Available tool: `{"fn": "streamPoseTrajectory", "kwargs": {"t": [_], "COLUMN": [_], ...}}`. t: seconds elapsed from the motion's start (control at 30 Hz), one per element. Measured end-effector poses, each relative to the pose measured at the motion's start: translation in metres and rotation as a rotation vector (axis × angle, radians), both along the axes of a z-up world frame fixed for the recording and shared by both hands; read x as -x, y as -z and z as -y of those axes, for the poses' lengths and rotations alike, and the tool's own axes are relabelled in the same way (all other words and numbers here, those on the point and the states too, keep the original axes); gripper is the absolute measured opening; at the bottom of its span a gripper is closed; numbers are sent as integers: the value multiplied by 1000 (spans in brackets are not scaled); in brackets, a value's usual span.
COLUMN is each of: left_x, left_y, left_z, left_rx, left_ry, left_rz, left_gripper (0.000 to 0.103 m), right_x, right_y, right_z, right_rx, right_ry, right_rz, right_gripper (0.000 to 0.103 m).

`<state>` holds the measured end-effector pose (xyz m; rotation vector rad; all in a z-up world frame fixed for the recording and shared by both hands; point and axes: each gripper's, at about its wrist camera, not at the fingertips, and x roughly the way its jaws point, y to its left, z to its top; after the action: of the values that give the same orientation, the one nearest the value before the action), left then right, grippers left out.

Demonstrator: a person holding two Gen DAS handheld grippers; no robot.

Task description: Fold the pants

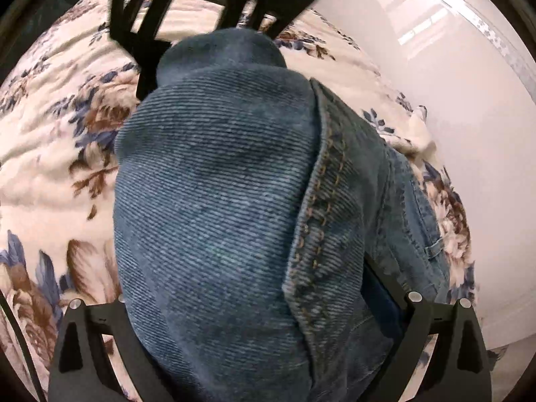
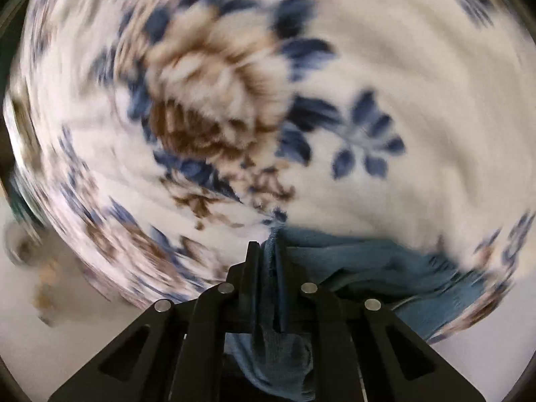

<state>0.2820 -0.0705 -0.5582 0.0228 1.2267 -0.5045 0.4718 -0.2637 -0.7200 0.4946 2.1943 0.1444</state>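
Blue denim jeans (image 1: 217, 184) bulge up in the left wrist view, with a yellow-stitched seam (image 1: 321, 181) running down them. My left gripper (image 1: 244, 241) has its jaws wide apart with this thick bundle filling the gap. Its pads are hidden under the cloth. At the far end of the denim is the blurred black frame (image 1: 214, 3) of the right tool. In the right wrist view my right gripper (image 2: 268, 261) is shut on a folded edge of the jeans (image 2: 368, 261), which trail off to the right over the bed.
A cream bed cover (image 1: 50, 117) (image 2: 402, 83) with blue and brown flowers lies under everything. A glossy white surface (image 1: 452, 134) runs beside the bed on the right. The right wrist view is smeared by motion, with pale floor (image 2: 67, 335) at the lower left.
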Motion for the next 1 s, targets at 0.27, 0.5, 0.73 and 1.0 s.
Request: {"fn": "streamPoseTrajectory", "kwargs": {"t": [0.27,0.5,0.73,1.0], "left_x": [5,8,9,0], "left_y": [4,9,15,36], "left_z": [18,33,32,-23], "left_rx": [-56,-82,-81,53], "left_ry": [36,39,42,-83], "left_rz": [36,37,18,-170], "left_gripper": [99,99,99,102], "right_x": [14,-4,-7,-57], "right_y": [0,-19,29,-20], "right_z": [27,-107,-108,-6], "right_rx": [-106,14,168,75], "right_ry": [140,-775,-718,-114], "right_rz": [44,147,-16,215], "right_gripper": [22,55,9,8]}}
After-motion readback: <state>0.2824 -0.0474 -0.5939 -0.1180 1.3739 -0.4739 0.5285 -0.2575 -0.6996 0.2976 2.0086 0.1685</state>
